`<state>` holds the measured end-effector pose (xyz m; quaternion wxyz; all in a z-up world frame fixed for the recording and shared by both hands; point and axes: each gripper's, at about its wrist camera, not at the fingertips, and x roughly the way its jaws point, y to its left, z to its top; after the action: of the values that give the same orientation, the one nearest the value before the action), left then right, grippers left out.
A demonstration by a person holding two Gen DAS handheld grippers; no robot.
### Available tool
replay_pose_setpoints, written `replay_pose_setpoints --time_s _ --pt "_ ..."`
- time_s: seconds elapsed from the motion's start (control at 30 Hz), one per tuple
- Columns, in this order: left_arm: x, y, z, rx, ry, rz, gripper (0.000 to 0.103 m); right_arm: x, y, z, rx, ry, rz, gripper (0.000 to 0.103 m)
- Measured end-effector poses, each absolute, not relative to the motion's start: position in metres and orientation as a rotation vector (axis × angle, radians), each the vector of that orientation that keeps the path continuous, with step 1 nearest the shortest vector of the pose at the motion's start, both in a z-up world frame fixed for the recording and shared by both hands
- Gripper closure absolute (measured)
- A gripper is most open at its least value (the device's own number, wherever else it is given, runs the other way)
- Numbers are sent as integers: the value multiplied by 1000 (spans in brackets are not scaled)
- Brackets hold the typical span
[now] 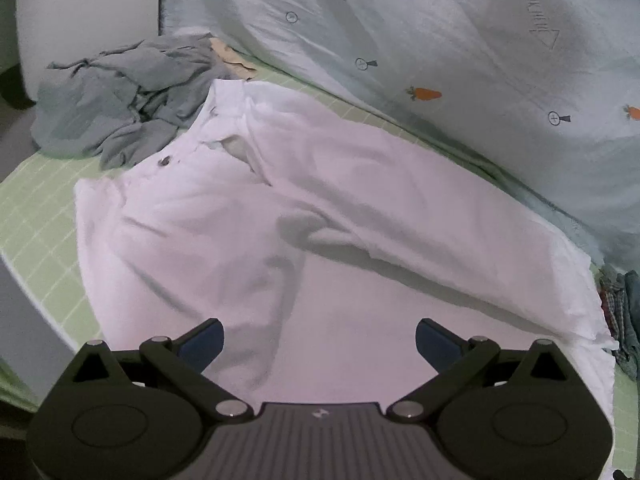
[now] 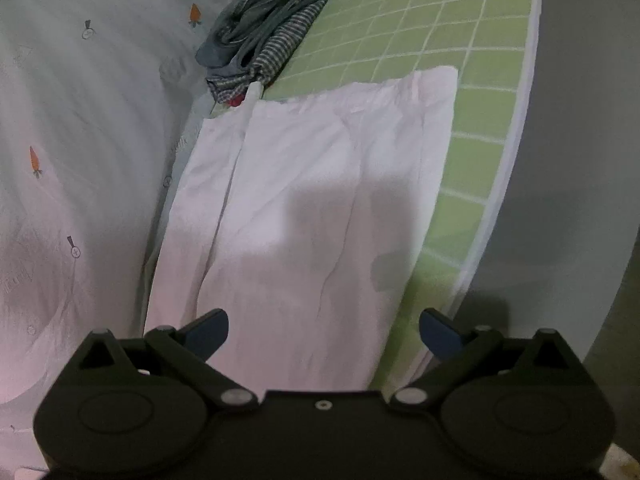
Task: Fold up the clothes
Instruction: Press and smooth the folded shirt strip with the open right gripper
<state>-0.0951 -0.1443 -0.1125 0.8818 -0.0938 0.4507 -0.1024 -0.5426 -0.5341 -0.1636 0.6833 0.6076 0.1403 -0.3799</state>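
Observation:
A white button shirt [image 1: 248, 216] lies spread on the green checked bed sheet [image 1: 44, 196], its collar toward the far left and one side folded over the body. My left gripper [image 1: 320, 338] is open and empty, hovering over the shirt's lower part. The right wrist view shows the same shirt [image 2: 304, 208] lengthwise, its hem near the far end. My right gripper [image 2: 324, 330] is open and empty above the shirt.
A crumpled grey garment [image 1: 124, 100] lies by the collar. A pale quilt with carrot prints [image 1: 460, 60] runs along the far side and shows in the right wrist view [image 2: 72, 128]. A pile of striped and blue clothes [image 2: 264, 36] sits past the hem. The bed edge [image 2: 508, 152] is to the right.

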Motion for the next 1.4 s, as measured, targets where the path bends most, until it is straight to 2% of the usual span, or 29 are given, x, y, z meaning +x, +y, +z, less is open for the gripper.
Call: replay_pose_setpoints --time_s 0.17,0.57,0.73,1.13,1.4 --pt "-119 -154 -115 -191 953 -158 2 -549 -553 -175 1359 343 -803 0" --pt "-149 -132 -124 -339 955 -46 2 -552 -568 -198 1545 175 -690 0" --pt "-133 -121 -128 -362 968 -40 2 -552 -564 -204 1599 117 -664 0" --pt "-80 -51 -156 -470 1028 46 2 -483 -507 -200 1617 222 -577 0" --pt "-34 2 -174 -485 1033 97 2 -447 -484 -196 1584 156 -666 0"
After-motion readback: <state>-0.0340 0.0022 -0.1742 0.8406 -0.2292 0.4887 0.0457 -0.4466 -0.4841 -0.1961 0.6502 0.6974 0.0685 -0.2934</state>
